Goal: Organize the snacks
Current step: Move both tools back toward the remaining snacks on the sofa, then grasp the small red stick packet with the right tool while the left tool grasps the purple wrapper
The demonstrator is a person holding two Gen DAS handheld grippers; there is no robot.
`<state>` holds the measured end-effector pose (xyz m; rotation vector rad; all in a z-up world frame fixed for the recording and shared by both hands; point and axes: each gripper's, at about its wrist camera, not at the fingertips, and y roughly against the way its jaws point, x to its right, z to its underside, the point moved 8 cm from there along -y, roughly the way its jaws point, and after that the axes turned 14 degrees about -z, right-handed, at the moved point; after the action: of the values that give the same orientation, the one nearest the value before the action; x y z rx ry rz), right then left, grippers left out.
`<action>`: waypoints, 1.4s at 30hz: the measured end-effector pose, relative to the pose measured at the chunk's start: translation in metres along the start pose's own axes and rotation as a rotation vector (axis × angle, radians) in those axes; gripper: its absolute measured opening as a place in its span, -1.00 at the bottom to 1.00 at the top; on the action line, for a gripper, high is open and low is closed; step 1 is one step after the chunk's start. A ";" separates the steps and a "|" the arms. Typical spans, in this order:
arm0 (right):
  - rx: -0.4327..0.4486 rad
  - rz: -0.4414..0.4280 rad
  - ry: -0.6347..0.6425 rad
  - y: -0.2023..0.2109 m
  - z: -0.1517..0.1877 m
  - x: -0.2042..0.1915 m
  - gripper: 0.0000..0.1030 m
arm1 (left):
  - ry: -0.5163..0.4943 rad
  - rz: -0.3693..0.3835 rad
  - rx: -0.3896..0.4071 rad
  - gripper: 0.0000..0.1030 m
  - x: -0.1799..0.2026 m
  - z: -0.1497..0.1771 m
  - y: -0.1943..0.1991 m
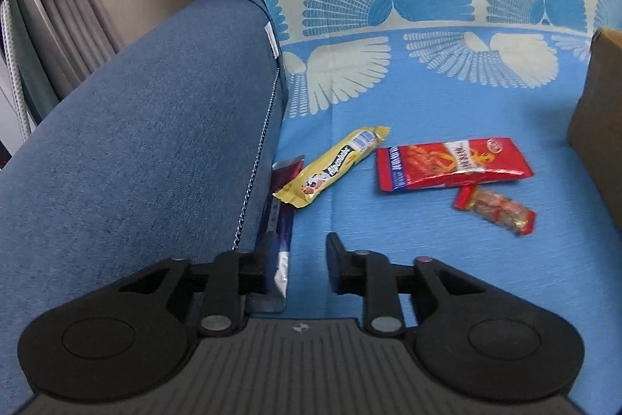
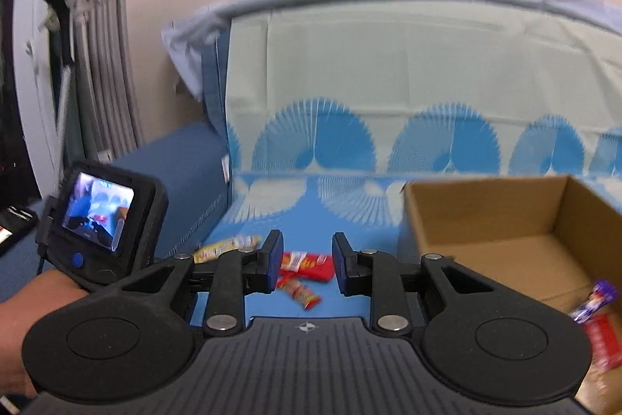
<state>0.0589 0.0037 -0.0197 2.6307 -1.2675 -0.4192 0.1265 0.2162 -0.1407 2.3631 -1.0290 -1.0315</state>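
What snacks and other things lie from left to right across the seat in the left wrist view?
Blue armrest → purple packet wedged beside it → yellow wrapper → red pack → small red-ended packet → cardboard box.
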 end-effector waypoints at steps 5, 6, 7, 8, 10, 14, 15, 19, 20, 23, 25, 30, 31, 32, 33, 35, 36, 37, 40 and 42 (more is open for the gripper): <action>-0.035 0.079 -0.062 -0.053 0.005 0.015 -0.30 | -0.004 -0.069 -0.038 -0.26 -0.002 0.008 -0.020; -0.046 0.094 -0.100 -0.062 0.010 0.023 -0.25 | -0.019 -0.071 -0.044 -0.26 0.003 0.009 -0.023; -0.062 0.103 -0.138 -0.073 0.014 0.030 -0.21 | -0.024 -0.063 -0.052 -0.25 0.006 0.010 -0.024; -0.084 0.105 -0.170 -0.085 0.019 0.036 -0.16 | -0.023 -0.061 -0.052 -0.21 0.008 0.006 -0.026; -0.124 0.107 -0.196 -0.106 0.031 0.044 -0.11 | -0.034 -0.080 -0.046 -0.21 0.010 0.006 -0.030; -0.187 0.076 -0.211 -0.145 0.053 0.053 0.06 | 0.007 -0.054 -0.102 -0.21 0.012 0.006 -0.044; -0.195 0.061 -0.211 -0.152 0.057 0.054 0.08 | 0.003 -0.055 -0.100 -0.21 0.013 0.006 -0.046; -0.254 0.001 -0.168 -0.178 0.072 0.051 0.12 | -0.003 -0.061 -0.088 -0.21 0.016 0.004 -0.055; -0.268 -0.005 -0.160 -0.183 0.076 0.050 0.14 | -0.012 -0.069 -0.080 -0.21 0.017 0.004 -0.057; -0.286 -0.002 -0.141 -0.194 0.084 0.051 0.16 | -0.017 -0.088 -0.071 -0.23 0.020 0.004 -0.061; -0.280 -0.004 -0.102 -0.197 0.085 0.048 0.18 | -0.014 -0.096 -0.070 -0.33 0.020 0.005 -0.064; -0.274 -0.003 -0.014 -0.196 0.089 0.042 -0.45 | -0.031 -0.129 -0.094 -0.79 0.019 0.008 -0.072; -0.273 -0.004 -0.009 -0.194 0.089 0.042 -0.49 | -0.029 -0.126 -0.096 -0.80 0.019 0.008 -0.072; -0.272 -0.007 -0.010 -0.192 0.088 0.043 -0.56 | -0.022 -0.120 -0.102 -0.83 0.018 0.008 -0.071; -0.272 -0.009 -0.015 -0.189 0.088 0.043 -0.65 | -0.017 -0.113 -0.106 -0.86 0.017 0.008 -0.069; -0.267 -0.007 -0.017 -0.183 0.087 0.041 -0.71 | -0.007 -0.100 -0.110 -0.89 0.015 0.007 -0.064; -0.264 -0.001 -0.023 -0.179 0.086 0.039 -0.74 | 0.003 -0.089 -0.112 -0.91 0.013 0.006 -0.060; -0.263 -0.005 -0.038 -0.175 0.085 0.037 -0.74 | 0.013 -0.081 -0.111 -0.92 0.010 0.006 -0.055; -0.267 -0.009 -0.063 -0.160 0.082 0.031 -0.75 | 0.044 -0.041 -0.108 -0.92 0.000 0.006 -0.038; -0.276 -0.022 -0.072 -0.148 0.077 0.027 -0.76 | 0.084 0.010 -0.124 -0.92 -0.008 0.008 -0.025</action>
<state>0.1573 0.0700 -0.1400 2.4182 -1.1119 -0.6474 0.1284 0.2386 -0.1567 2.2786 -0.9192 -0.9556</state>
